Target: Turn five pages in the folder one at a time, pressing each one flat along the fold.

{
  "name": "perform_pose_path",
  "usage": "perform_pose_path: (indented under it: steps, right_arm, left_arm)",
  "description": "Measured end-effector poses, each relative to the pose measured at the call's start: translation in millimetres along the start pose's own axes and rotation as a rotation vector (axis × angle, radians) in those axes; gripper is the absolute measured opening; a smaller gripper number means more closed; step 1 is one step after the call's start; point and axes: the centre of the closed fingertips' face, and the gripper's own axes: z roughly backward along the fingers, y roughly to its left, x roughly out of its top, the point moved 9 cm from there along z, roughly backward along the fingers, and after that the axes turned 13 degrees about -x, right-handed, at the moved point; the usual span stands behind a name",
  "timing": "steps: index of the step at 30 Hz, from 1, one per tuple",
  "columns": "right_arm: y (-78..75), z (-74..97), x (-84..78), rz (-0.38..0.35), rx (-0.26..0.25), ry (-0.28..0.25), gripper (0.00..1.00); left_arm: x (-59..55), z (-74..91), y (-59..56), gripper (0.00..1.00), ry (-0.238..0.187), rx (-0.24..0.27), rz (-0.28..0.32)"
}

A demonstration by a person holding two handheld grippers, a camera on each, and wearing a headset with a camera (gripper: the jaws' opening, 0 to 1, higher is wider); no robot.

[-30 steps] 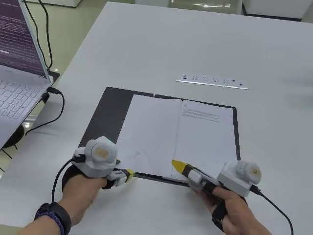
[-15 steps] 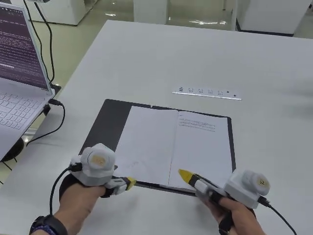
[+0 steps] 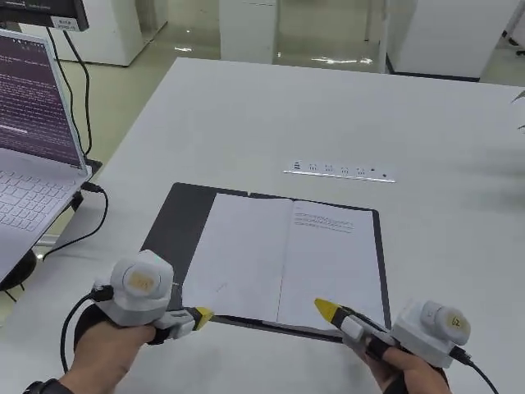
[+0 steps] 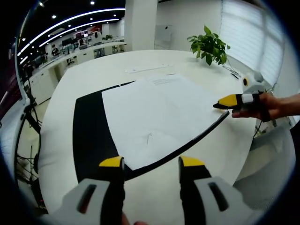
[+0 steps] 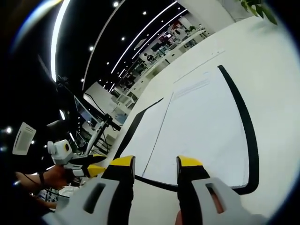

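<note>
The black folder (image 3: 168,230) lies open on the white table, its white pages (image 3: 246,254) flat, with printed lines on the right page (image 3: 332,258). My left gripper (image 3: 201,314) sits at the folder's near left corner, open and holding nothing; in the left gripper view its jaws (image 4: 151,162) frame the folder's edge (image 4: 154,112). My right gripper (image 3: 326,309) hovers over the near edge of the right page, open as well. In the right gripper view its jaws (image 5: 155,162) point along the right page (image 5: 201,126).
An open laptop (image 3: 25,164) stands at the left with cables (image 3: 82,230) trailing off the table edge. A power strip (image 3: 338,172) is set in the table beyond the folder. A potted plant (image 4: 211,44) stands at the far side.
The head camera has tilted up, shifting the whole scene down. The right gripper has slid right along the folder's near edge, away from the fold. The left gripper stays by the near left corner.
</note>
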Motion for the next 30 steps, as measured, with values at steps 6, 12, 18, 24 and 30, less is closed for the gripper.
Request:
perform_pose_path:
  steps: [6,12,18,24,30]
  right_arm:
    - [-1.4,18.7,8.6,0.102,-0.012,-0.016,0.38]
    - [-5.0,36.9,12.4,0.181,-0.031,-0.03,0.42]
    - [-0.5,57.7,16.0,0.237,-0.031,-0.067,0.45]
    - [3.5,74.7,9.9,0.274,-0.055,-0.086,0.47]
    - [9.6,82.7,-0.3,0.322,-0.059,-0.051,0.54]
  left_arm:
    - [4.3,12.2,-2.5,0.47,-0.029,0.008,-0.019]
    - [3.7,22.3,-8.5,0.49,-0.045,0.012,-0.035]
    - [0.2,36.4,-17.6,0.51,-0.068,0.016,-0.051]
    - [-6.4,47.8,-22.1,0.55,-0.082,0.026,-0.038]
    - [-10.2,56.1,-28.2,0.59,-0.112,0.044,-0.005]
